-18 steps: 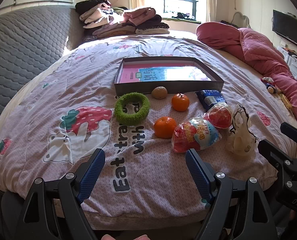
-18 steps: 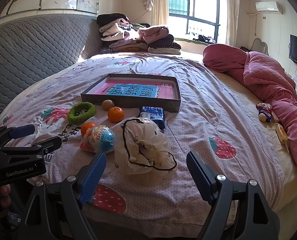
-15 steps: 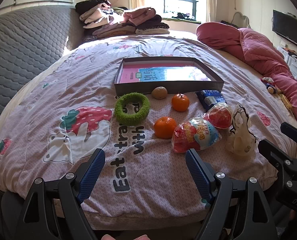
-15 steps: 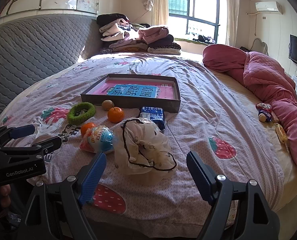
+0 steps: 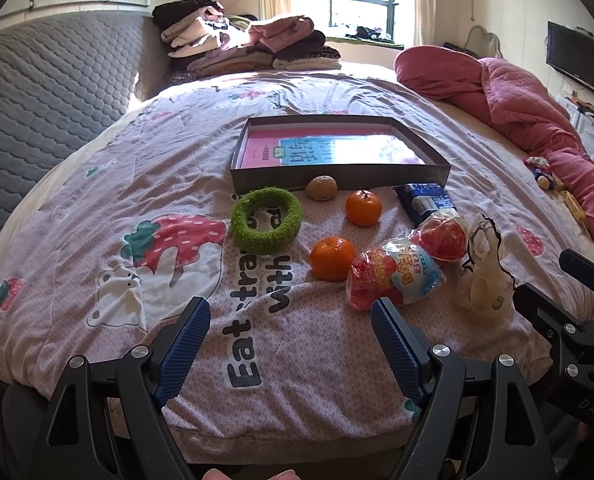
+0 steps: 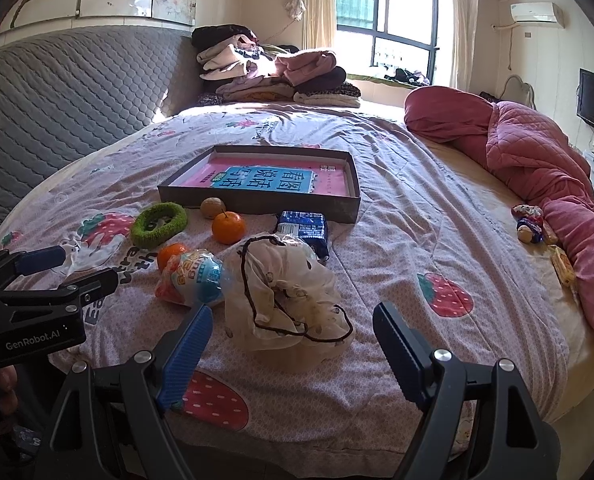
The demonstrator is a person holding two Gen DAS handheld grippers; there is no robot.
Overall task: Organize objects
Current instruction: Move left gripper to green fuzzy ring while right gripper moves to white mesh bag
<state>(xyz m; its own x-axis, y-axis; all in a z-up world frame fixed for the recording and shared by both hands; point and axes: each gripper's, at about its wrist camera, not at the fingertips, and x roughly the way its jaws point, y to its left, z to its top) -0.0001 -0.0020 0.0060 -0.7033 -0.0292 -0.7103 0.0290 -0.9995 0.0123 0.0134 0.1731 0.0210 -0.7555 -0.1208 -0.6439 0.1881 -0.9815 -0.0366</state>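
From my seat I can find no change across the last half second. Neither view has shifted, and I see no object on the bed (image 5: 97,184) in a different place or pose than before.

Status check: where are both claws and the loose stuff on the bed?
Left claw and right claw open, empty, above the bed's near edge. Oranges, green ring, snack bags all outside the box. Nothing blocking.
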